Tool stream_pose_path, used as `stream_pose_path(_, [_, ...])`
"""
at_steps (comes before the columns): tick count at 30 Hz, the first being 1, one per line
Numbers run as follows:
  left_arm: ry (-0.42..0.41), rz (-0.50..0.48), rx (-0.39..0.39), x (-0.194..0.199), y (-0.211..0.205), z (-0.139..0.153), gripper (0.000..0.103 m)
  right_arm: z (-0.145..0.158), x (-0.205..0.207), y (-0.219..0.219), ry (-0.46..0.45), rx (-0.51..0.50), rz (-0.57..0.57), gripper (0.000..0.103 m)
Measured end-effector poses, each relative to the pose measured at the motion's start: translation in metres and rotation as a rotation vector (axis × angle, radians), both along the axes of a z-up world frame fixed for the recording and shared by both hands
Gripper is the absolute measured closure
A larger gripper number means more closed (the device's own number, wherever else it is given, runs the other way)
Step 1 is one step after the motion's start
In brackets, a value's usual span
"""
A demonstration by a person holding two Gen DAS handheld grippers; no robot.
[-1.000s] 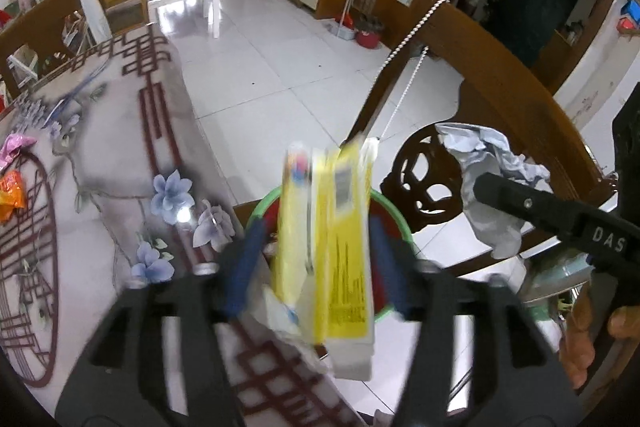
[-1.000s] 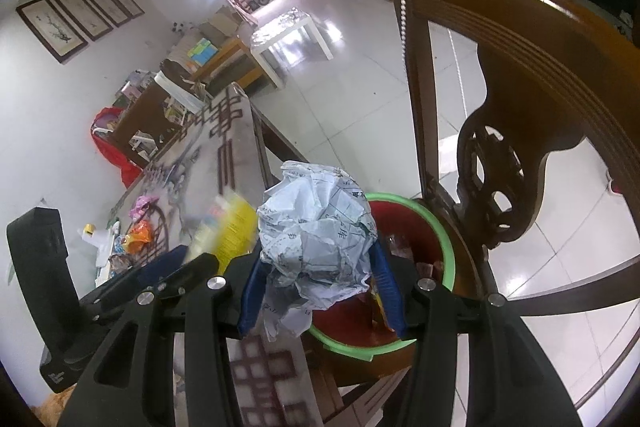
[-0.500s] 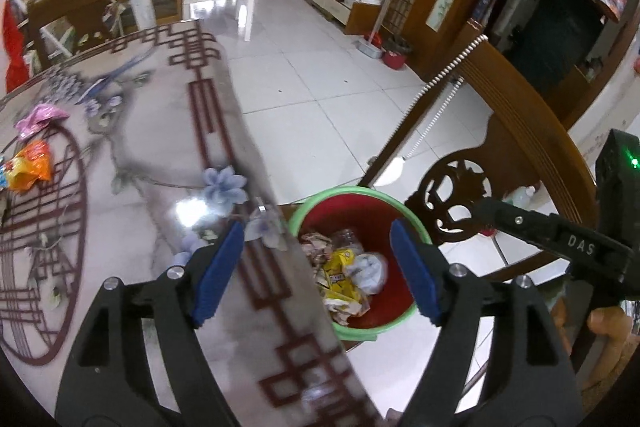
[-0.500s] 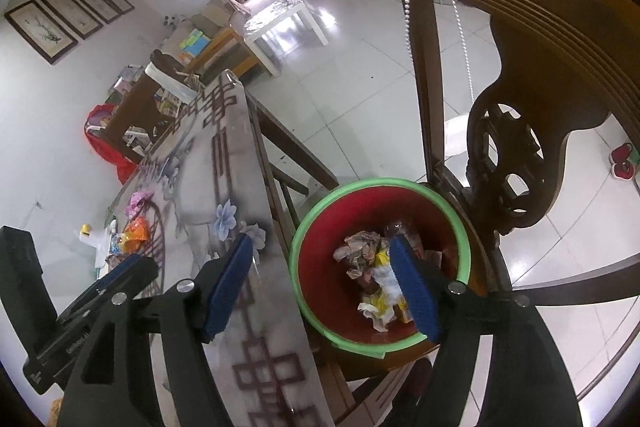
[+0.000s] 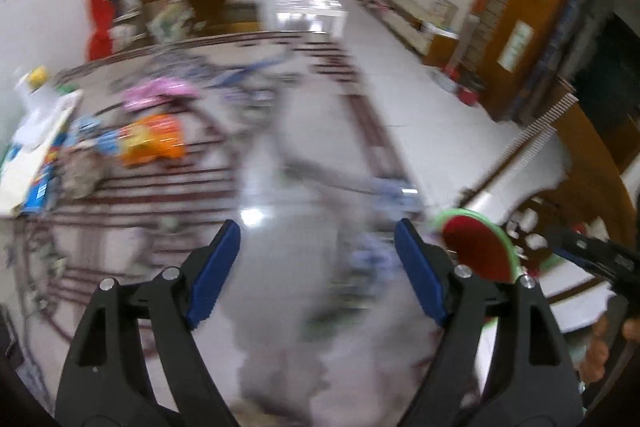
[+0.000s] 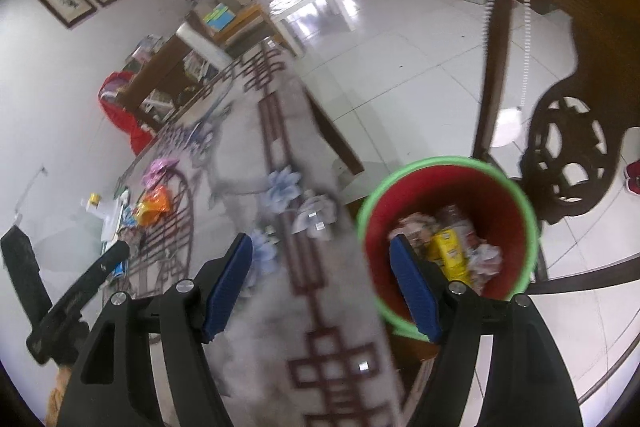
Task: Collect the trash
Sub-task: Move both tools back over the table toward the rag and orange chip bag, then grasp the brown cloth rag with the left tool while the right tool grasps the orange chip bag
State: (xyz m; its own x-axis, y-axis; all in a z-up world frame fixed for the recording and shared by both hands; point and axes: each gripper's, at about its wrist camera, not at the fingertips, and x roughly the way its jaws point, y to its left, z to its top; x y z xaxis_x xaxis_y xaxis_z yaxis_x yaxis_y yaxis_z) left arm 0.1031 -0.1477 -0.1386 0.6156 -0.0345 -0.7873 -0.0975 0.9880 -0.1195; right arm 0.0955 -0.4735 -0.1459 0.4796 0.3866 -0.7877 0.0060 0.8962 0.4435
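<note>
**Trash sitting in the bin and on the table**

Trash, a yellow packet and crumpled paper, is lying inside the red bin with a green rim, just beside the patterned table. We are holding the right gripper wide, nothing between its blue pads. Our left gripper is opening over the blurred tabletop, also empty. Orange and pink wrappers are lying farther along it.
</note>
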Motion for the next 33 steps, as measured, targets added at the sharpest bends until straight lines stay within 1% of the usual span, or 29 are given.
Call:
stream_pose_path(3, [0.012, 0.086, 0.025, -0.004, 0.055, -0.005, 0.026, -0.002, -0.001, 0.033, 0.006, -0.008, 0.014, 0.034])
stream_pose_path(6, [0.042, 0.174, 0.048, -0.005, 0.124, -0.015, 0.026, -0.006, -0.001, 0.066, 0.021, -0.013, 0.024, 0.034])
stream_pose_path(11, [0.063, 0.26, 0.045, 0.0, 0.208, -0.027, 0.025, -0.013, 0.002, 0.138, 0.044, -0.022, 0.075, 0.034])
stream_pose_path(13, [0.071, 0.262, 0.045, 0.006, 0.23, -0.032, 0.024, -0.016, 0.004, 0.168, 0.051, -0.024, 0.103, 0.034])
stream_pose_path(17, [0.116, 0.231, 0.057, 0.036, 0.261, -0.053, 0.023, -0.014, 0.006, 0.224, 0.038, -0.063, 0.174, 0.034])
stream_pose_path(19, [0.134, 0.222, 0.05, 0.05, 0.274, -0.065, 0.023, -0.014, 0.007, 0.242, 0.027, -0.091, 0.198, 0.03])
stream_pose_path(21, [0.157, 0.212, 0.047, 0.064, 0.282, -0.077, 0.023, -0.015, 0.01, 0.261, 0.028, -0.121, 0.212, 0.029])
stream_pose_path(23, [0.172, 0.197, 0.035, 0.074, 0.288, -0.087, 0.023, -0.019, 0.016, 0.273, 0.044, -0.127, 0.215, 0.029])
stream_pose_path(24, [0.18, 0.187, 0.034, 0.078, 0.291, -0.092, 0.028, -0.02, 0.021, 0.279, 0.054, -0.125, 0.215, 0.029])
stream_pose_path(25, [0.186, 0.178, 0.033, 0.08, 0.293, -0.095, 0.047, -0.022, 0.024, 0.284, 0.061, -0.121, 0.216, 0.029])
stream_pose_path(26, [0.192, 0.163, 0.018, 0.081, 0.294, -0.098, 0.054, -0.023, 0.03, 0.292, 0.072, -0.113, 0.221, 0.029])
stream_pose_path(27, [0.184, 0.145, -0.023, 0.08, 0.296, -0.1, 0.06, -0.023, 0.037, 0.3, 0.082, -0.106, 0.23, 0.029])
stream_pose_path(28, [0.178, 0.139, -0.035, 0.079, 0.297, -0.099, 0.067, -0.024, 0.042, 0.307, 0.086, -0.102, 0.239, 0.029])
stream_pose_path(30, [0.168, 0.126, -0.046, 0.073, 0.296, -0.095, 0.07, -0.024, 0.056, 0.329, 0.081, -0.107, 0.278, 0.028])
stream_pose_path(31, [0.155, 0.127, -0.066, 0.066, 0.296, -0.09, 0.07, -0.025, 0.066, 0.345, 0.076, -0.119, 0.311, 0.027])
stream_pose_path(32, [0.141, 0.13, -0.094, 0.058, 0.297, -0.086, 0.07, -0.026, 0.071, 0.355, 0.078, -0.125, 0.333, 0.021])
stream_pose_path(33, [0.13, 0.134, -0.12, 0.051, 0.298, -0.081, 0.07, -0.028, 0.08, 0.369, 0.084, -0.124, 0.367, 0.018])
